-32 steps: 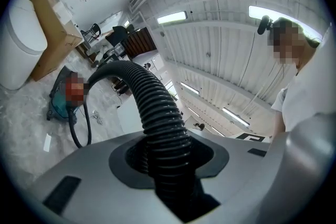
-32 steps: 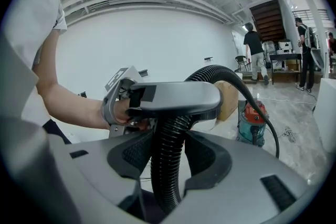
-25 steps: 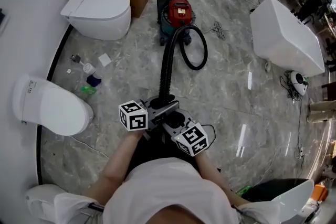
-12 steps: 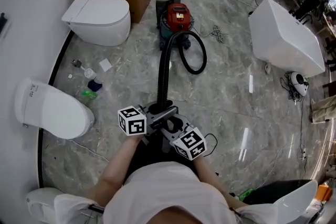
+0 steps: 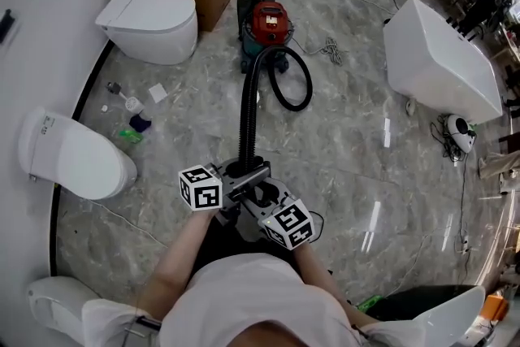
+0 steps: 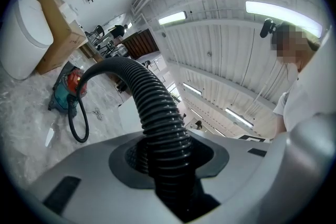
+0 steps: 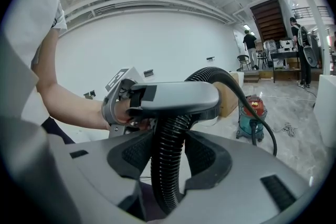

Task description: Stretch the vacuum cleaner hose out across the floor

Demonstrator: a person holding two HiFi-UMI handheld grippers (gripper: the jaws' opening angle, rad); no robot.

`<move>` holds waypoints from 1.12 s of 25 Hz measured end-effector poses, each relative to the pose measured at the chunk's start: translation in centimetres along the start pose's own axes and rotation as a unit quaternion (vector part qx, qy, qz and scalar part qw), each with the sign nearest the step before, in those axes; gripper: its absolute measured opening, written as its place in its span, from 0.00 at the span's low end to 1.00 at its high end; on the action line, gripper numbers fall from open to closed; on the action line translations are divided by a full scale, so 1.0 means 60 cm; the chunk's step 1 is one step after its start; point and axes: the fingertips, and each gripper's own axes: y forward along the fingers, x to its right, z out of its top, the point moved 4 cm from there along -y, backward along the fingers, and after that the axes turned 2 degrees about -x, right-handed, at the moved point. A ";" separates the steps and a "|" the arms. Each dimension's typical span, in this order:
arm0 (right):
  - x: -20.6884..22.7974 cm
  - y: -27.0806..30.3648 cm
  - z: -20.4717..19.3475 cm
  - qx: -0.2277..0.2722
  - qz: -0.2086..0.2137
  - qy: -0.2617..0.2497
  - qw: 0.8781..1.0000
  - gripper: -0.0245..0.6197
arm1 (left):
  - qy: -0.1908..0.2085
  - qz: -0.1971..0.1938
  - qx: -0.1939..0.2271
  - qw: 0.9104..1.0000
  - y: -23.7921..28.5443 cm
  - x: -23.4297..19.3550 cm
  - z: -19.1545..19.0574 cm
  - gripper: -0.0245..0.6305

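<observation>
Black ribbed hose (image 5: pixel 245 118) sits clamped in the left gripper (image 6: pixel 169 168) and, seemingly, the right gripper (image 7: pixel 167 170).

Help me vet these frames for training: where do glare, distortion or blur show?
Head view: glare streaks on the glossy floor at right, edges bowed. Left gripper view: strong fisheye, dark corners, ceiling light blown out. Right gripper view: same fisheye and dark corners; hose sharp between the jaws.

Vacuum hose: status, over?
Left hand-held gripper and right hand-held gripper both shut on black ribbed vacuum hose. Hose loops beside red-and-teal vacuum canister. White toilet beside canister, apart.
</observation>
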 end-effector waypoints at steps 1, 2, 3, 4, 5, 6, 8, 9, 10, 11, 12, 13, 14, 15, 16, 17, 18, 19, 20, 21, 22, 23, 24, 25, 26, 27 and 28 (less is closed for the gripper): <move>0.001 -0.015 -0.009 -0.002 0.003 -0.002 1.000 0.33 | -0.003 0.002 0.005 1.000 0.009 0.009 -0.011 0.28; 0.000 -0.031 -0.017 -0.004 0.007 -0.004 1.000 0.33 | -0.007 0.004 0.011 1.000 0.017 0.018 -0.023 0.28; -0.001 -0.046 -0.026 -0.005 0.011 -0.005 1.000 0.33 | -0.013 0.006 0.017 1.000 0.023 0.028 -0.035 0.28; -0.003 -0.061 -0.036 -0.007 0.016 -0.007 1.000 0.33 | -0.019 0.008 0.023 1.000 0.029 0.037 -0.048 0.28; -0.005 -0.074 -0.046 -0.008 0.020 -0.008 1.000 0.33 | -0.022 0.011 0.027 0.999 0.034 0.046 -0.060 0.28; -0.007 -0.088 -0.055 -0.009 0.024 -0.010 1.000 0.33 | -0.023 0.014 0.030 0.999 0.040 0.054 -0.072 0.28; -0.011 -0.114 -0.072 -0.010 0.029 -0.013 0.999 0.33 | -0.022 0.020 0.032 0.999 0.052 0.073 -0.094 0.28; -0.014 -0.126 -0.079 -0.009 0.031 -0.014 0.999 0.33 | -0.021 0.022 0.033 0.999 0.057 0.083 -0.104 0.28; -0.016 -0.138 -0.085 -0.009 0.033 -0.015 0.999 0.33 | -0.018 0.024 0.033 0.999 0.062 0.092 -0.113 0.28; -0.018 -0.150 -0.091 -0.009 0.035 -0.017 0.999 0.33 | -0.014 0.027 0.033 0.999 0.067 0.102 -0.121 0.28; -0.020 -0.162 -0.097 -0.008 0.037 -0.020 0.999 0.33 | -0.009 0.029 0.033 0.999 0.073 0.112 -0.129 0.28; -0.022 -0.174 -0.103 -0.008 0.040 -0.022 0.999 0.33 | -0.005 0.032 0.034 0.999 0.078 0.121 -0.136 0.28; -0.023 -0.185 -0.108 -0.007 0.043 -0.024 0.999 0.33 | -0.001 0.034 0.035 0.999 0.084 0.131 -0.143 0.28; -0.024 -0.196 -0.113 -0.007 0.046 -0.027 0.999 0.33 | 0.001 0.036 0.036 0.999 0.088 0.139 -0.150 0.28; -0.026 -0.207 -0.118 -0.007 0.049 -0.029 0.998 0.33 | 0.003 0.038 0.039 0.999 0.093 0.148 -0.157 0.28; -0.028 -0.218 -0.123 -0.007 0.051 -0.031 0.998 0.33 | 0.005 0.039 0.041 0.998 0.097 0.157 -0.165 0.28; -0.030 -0.230 -0.129 -0.005 0.054 -0.033 0.998 0.33 | 0.007 0.040 0.043 0.998 0.103 0.166 -0.172 0.28; -0.031 -0.243 -0.135 -0.004 0.057 -0.034 0.998 0.33 | 0.009 0.040 0.045 0.998 0.108 0.176 -0.181 0.28; -0.032 -0.255 -0.143 -0.003 0.058 -0.035 0.998 0.33 | 0.012 0.039 0.047 0.998 0.115 0.185 -0.191 0.28; -0.033 -0.268 -0.151 -0.003 0.059 -0.037 0.998 0.33 | 0.014 0.039 0.048 0.998 0.122 0.194 -0.201 0.28; -0.035 -0.280 -0.160 -0.004 0.060 -0.039 0.997 0.33 | 0.015 0.039 0.050 0.998 0.128 0.202 -0.211 0.28; -0.036 -0.292 -0.169 -0.007 0.061 -0.040 0.997 0.33 | 0.014 0.040 0.051 0.998 0.134 0.210 -0.223 0.28; -0.038 -0.304 -0.178 -0.009 0.062 -0.040 0.997 0.33 | 0.013 0.041 0.053 0.998 0.140 0.219 -0.235 0.28; -0.039 -0.317 -0.187 -0.012 0.063 -0.040 0.997 0.33 | 0.011 0.043 0.054 0.998 0.147 0.227 -0.247 0.28; -0.041 -0.330 -0.196 -0.014 0.064 -0.040 0.997 0.33 | 0.009 0.045 0.056 0.997 0.153 0.235 -0.258 0.28; -0.043 -0.340 -0.204 -0.015 0.065 -0.039 0.997 0.33 | 0.007 0.047 0.057 0.997 0.157 0.242 -0.268 0.28; -0.045 -0.349 -0.211 -0.015 0.066 -0.038 0.997 0.33 | 0.005 0.049 0.058 0.997 0.160 0.248 -0.278 0.28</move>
